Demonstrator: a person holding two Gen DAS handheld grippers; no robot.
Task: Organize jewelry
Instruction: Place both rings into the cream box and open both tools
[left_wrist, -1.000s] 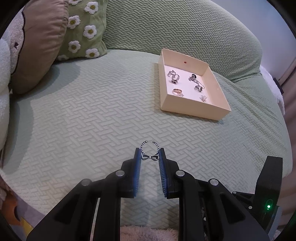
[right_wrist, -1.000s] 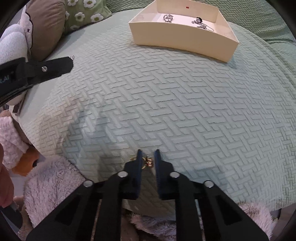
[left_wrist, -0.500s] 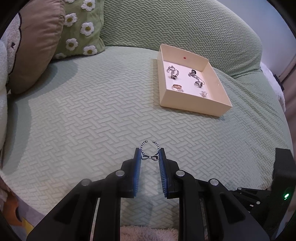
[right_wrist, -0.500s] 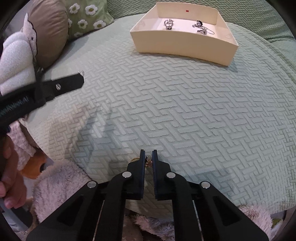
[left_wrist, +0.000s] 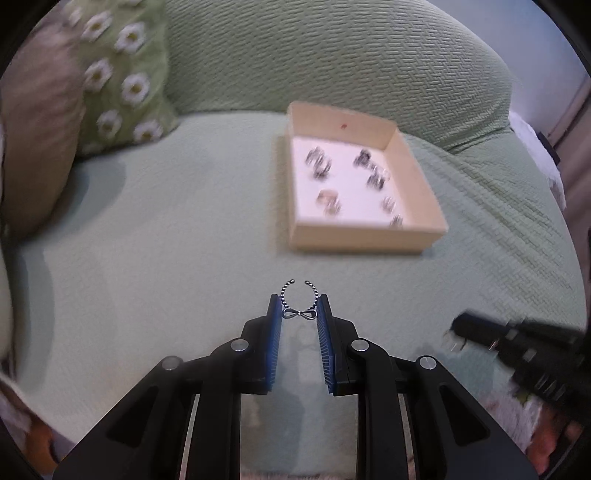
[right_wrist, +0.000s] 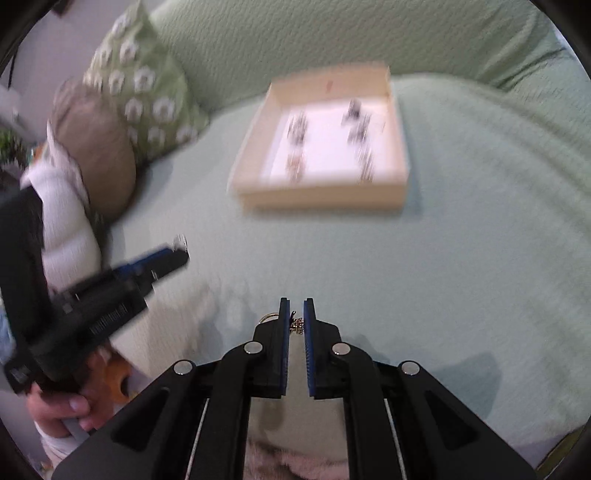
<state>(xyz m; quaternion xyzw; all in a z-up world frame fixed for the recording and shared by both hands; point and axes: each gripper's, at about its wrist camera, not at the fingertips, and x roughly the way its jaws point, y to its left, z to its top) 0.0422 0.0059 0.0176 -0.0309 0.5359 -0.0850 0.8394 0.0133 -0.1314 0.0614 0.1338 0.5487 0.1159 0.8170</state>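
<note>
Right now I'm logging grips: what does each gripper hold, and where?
Left gripper: beaded open ring, pinched across its sides beside the bow. Right gripper: small gold piece, mostly hidden; which part, unclear.

Bare green cushion (left_wrist: 177, 236) ahead, open box (left_wrist: 365, 240) beyond, pillows (left_wrist: 122, 74) left

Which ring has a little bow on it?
The beaded open ring pinched in the left tool, outside the box; the gold piece shows none.

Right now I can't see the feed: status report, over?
Left gripper shut on beaded silver bow ring. Right gripper shut on small gold jewelry piece. Cream cardboard box ahead, path clear.
</note>
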